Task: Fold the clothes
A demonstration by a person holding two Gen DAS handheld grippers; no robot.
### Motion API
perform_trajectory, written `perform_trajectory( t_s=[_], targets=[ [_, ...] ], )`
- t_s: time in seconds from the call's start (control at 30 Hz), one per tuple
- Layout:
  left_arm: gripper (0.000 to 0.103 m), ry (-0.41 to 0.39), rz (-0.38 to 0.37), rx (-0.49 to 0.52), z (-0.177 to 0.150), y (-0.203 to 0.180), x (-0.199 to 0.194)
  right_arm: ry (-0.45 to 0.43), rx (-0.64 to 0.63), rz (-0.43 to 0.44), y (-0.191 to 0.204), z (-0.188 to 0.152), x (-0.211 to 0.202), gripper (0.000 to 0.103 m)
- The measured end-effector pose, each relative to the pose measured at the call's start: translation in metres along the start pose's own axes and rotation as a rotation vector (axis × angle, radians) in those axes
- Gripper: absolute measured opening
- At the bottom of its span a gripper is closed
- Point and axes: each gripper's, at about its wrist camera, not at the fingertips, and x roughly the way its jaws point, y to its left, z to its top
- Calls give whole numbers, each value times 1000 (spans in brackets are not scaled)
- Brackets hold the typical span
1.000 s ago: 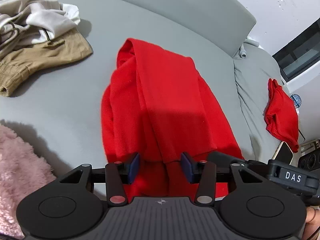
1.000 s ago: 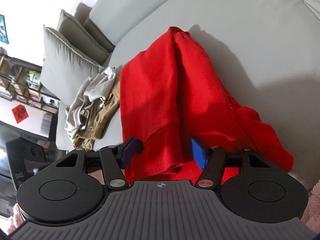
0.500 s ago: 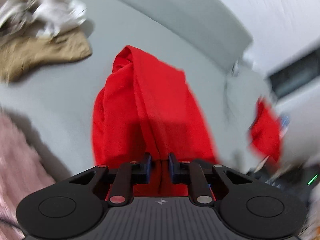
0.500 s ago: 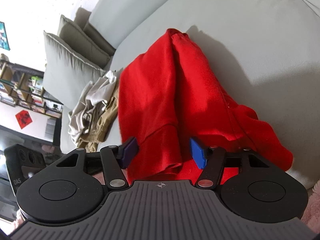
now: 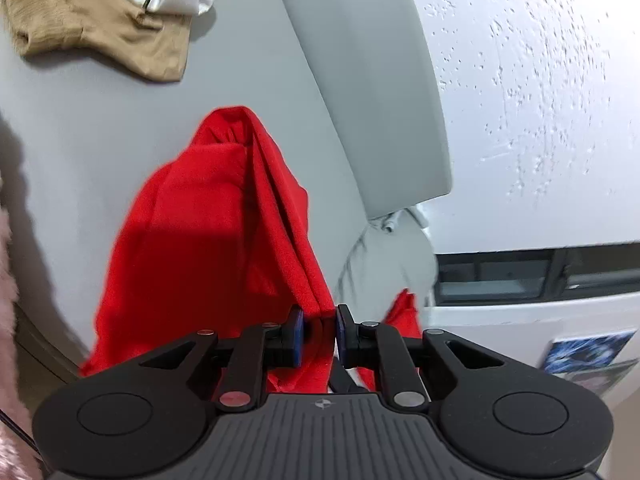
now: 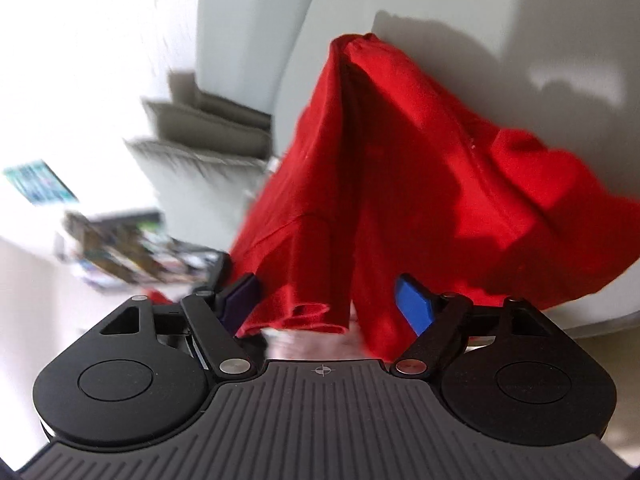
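Red garment (image 5: 192, 232) bunched into long vertical folds, near edge pinched in my left tongs (image 5: 319, 330) and lifted, far end trailing on grey sofa seat. Its hem and sleeve opening hang between my right tongs (image 6: 326, 300), spread wide.

The red garment (image 5: 208, 216) is soft matt knit cloth, finely napped. Ahead of the left gripper (image 5: 319, 328), of matt black plastic with blue pads and metal rivets, lie smooth grey sofa upholstery (image 5: 100, 112), ribbed tan cloth (image 5: 100, 36) and a rough-textured white wall (image 5: 540, 80).
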Motion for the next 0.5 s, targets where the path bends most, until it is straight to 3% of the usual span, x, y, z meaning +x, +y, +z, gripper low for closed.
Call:
perform_trajectory(
  t_s=[0.1, 0.17, 0.2, 0.23, 0.27, 0.33, 0.4, 0.5],
  targets=[
    [14, 2, 17, 6, 0, 1, 0, -5, 67, 61, -9, 2, 5, 77],
    [14, 2, 44, 24, 0, 2, -1, -39, 50, 68, -7, 3, 0, 51],
    [14, 2, 63, 41, 0, 2, -2, -58, 32, 64, -4, 4, -3, 48],
    [14, 2, 84, 61, -1, 3, -2, -78, -5, 41, 1, 5, -7, 29],
    [14, 14, 133, 98, -4, 2, 2, -90, -49, 5, 8, 5, -9, 20],
    [14, 30, 190, 156, -9, -1, 9, -94, -163, -117, 27, 5, -8, 19],
    [14, 37, 235, 227, -16, -10, 16, -85, -352, -292, 58, -1, -2, 17],
    [14, 44, 286, 344, -30, -26, 22, -81, -536, -425, 92, -13, 4, 16]
  ],
)
